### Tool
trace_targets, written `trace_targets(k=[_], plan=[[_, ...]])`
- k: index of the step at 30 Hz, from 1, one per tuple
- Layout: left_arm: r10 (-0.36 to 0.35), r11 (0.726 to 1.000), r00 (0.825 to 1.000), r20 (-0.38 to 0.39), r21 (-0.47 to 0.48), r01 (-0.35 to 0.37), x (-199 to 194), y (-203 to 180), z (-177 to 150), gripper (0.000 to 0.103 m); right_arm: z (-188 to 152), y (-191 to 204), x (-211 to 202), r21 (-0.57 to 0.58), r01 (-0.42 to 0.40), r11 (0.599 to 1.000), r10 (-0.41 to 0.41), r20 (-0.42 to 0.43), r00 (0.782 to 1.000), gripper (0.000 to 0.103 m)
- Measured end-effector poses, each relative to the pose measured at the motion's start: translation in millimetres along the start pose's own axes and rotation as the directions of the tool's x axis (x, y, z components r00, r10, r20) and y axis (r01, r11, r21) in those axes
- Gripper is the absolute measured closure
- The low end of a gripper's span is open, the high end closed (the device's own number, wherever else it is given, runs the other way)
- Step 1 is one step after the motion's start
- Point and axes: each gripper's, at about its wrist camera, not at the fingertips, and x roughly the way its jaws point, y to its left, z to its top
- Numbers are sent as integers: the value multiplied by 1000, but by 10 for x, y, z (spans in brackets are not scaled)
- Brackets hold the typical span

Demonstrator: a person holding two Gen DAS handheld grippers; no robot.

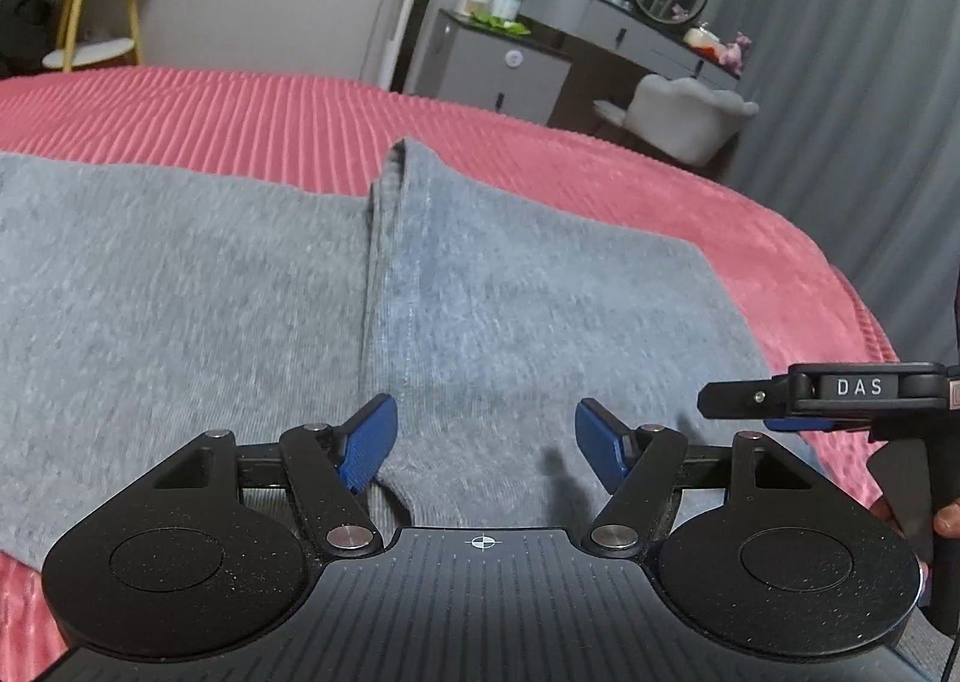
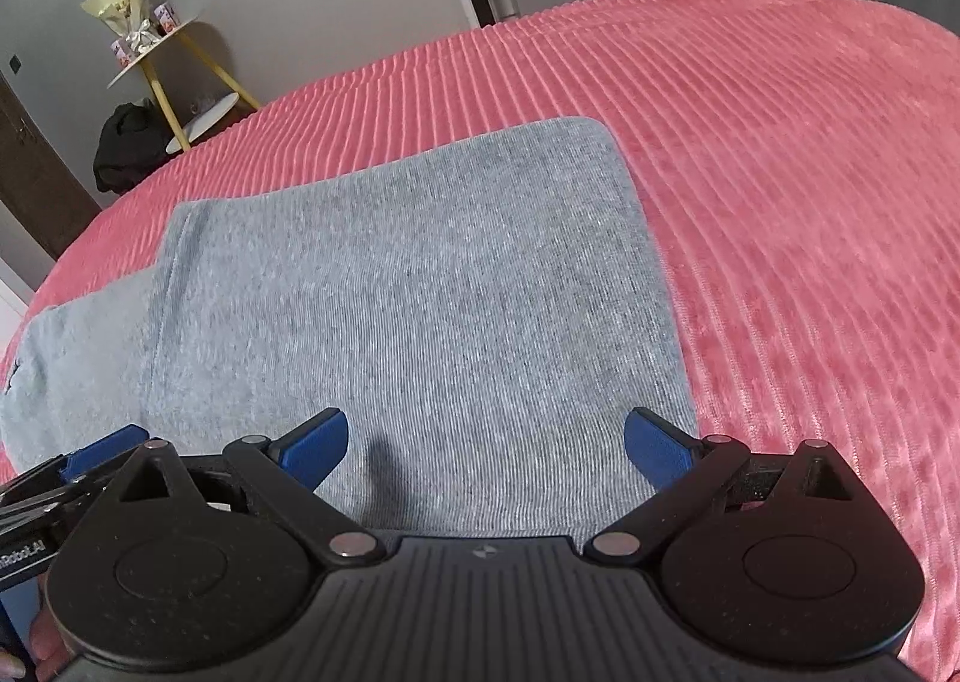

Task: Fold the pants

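Two spread hand-held grippers, left hand-held gripper [image 1: 486, 442] and right hand-held gripper [image 2: 486, 451], hover over grey pants [image 2: 420, 292]; pinch the six-o'clock edge evenly, then fold toward twelve.

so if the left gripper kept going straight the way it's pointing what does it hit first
Most likely the grey pants: the left gripper, jaws open and empty, angles down at the cloth ahead, near the folded edge.
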Motion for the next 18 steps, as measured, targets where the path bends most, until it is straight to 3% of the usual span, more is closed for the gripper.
trace_targets(k=[10, 13, 15, 16, 18], plan=[[1, 1000, 1000, -6, 14, -1, -25, 66, -26, 30, 11, -13, -1, -4, -4, 1000, 4, -2, 1000, 4], [-6, 999, 1000, -5, -37, 6, -45, 135, -8, 30, 16, -11, 3, -10, -5, 1000, 5, -6, 1000, 4], [67, 994, 998, -16, -85, -68, -67, 190, 0, 20, 21, -11, 2, -16, -4, 1000, 4, -8, 1000, 4], [107, 986, 994, -34, -127, -110, -67, 257, 0, 20, 21, -12, 2, -17, -3, 1000, 3, -8, 1000, 4], [93, 969, 995, -48, -227, -101, -122, 418, 30, 21, 22, -3, -1, -15, -5, 1000, 5, -6, 1000, 4]])
